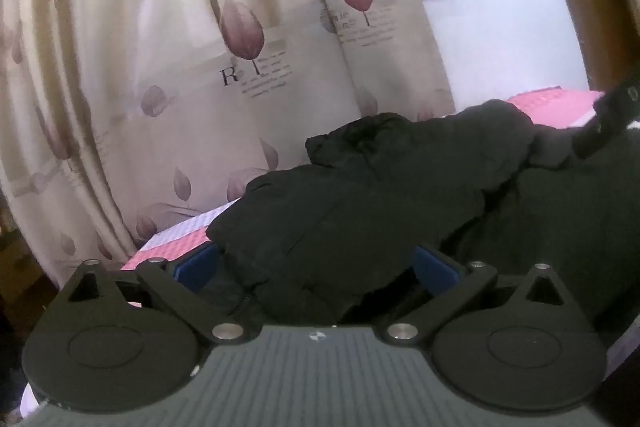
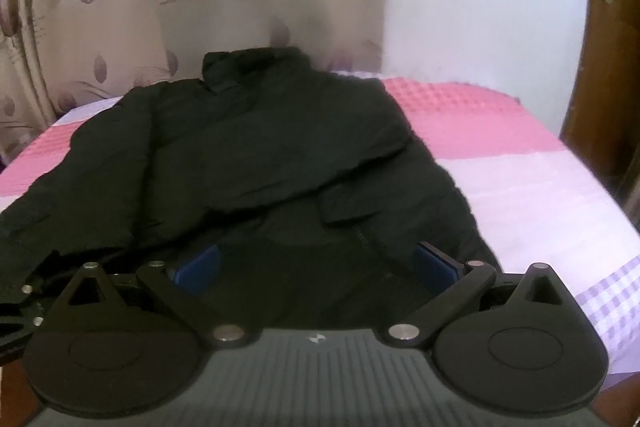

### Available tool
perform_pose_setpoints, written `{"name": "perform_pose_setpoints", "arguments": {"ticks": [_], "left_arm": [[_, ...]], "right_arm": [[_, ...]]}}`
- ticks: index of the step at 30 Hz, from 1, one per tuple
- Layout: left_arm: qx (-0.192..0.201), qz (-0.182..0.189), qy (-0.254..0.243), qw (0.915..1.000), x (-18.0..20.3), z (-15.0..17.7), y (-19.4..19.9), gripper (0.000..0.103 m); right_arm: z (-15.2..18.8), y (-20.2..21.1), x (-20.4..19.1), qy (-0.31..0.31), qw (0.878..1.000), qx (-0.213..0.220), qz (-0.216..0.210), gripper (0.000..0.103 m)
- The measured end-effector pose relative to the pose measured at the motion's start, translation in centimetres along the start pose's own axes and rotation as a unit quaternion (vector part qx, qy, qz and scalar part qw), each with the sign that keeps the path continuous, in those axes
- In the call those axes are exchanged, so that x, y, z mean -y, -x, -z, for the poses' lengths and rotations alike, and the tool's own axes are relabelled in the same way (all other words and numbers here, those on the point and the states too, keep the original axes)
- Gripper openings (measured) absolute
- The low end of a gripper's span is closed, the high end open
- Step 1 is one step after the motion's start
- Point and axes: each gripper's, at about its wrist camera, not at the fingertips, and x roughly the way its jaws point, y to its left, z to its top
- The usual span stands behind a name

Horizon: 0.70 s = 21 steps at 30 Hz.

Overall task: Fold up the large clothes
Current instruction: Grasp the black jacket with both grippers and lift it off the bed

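A large black jacket [image 2: 240, 155] lies spread on the bed, collar [image 2: 240, 67] at the far end by the curtain, one sleeve folded across its front. My right gripper [image 2: 316, 263] stands open over the near hem, blue pads [image 2: 200, 263] wide apart with dark cloth below them. In the left wrist view the jacket [image 1: 360, 203] is a bulky heap, and my left gripper [image 1: 316, 263] is open at its near left edge, with fabric lying between the pads [image 1: 434, 265]. Part of the right gripper [image 1: 612, 115] shows at the far right of that view.
The bed cover [image 2: 500, 155] is pink and white checked, with bare cover right of the jacket. A leaf-patterned curtain [image 1: 200, 67] hangs close behind the bed. A white wall and a wooden door frame [image 2: 600, 67] stand at the right.
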Motion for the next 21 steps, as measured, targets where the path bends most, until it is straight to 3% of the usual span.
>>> {"name": "perform_pose_setpoints", "arguments": {"ticks": [8,13,15,17,20,21], "left_arm": [[0.015,0.012,-0.062,0.9979,1.5,1.7,-0.9,0.095],[0.038,0.038,-0.132,0.9897,3.4,2.1,-1.5,0.095],[0.017,0.057,-0.137,0.9888,3.8,2.1,-2.4,0.083],[-0.009,0.078,-0.135,0.9878,3.8,2.1,-3.4,0.044],[-0.024,0.071,-0.110,0.9911,3.2,1.8,-4.4,0.019],[-0.021,0.068,-0.096,0.9928,2.6,1.5,-4.3,0.018]], "right_arm": [[1.1,-0.4,-1.2,0.001,1.000,-0.008,-0.005,0.103],[1.5,-0.5,-1.1,-0.009,0.999,-0.029,-0.013,0.103],[0.7,-0.5,-1.0,-0.012,0.999,-0.034,-0.010,0.103],[0.7,-0.5,-0.9,-0.015,0.999,-0.035,-0.010,0.103],[0.6,-0.5,-0.9,-0.017,0.999,-0.037,-0.012,0.103],[0.6,-0.6,-0.9,-0.017,0.999,-0.043,-0.016,0.103]]}}
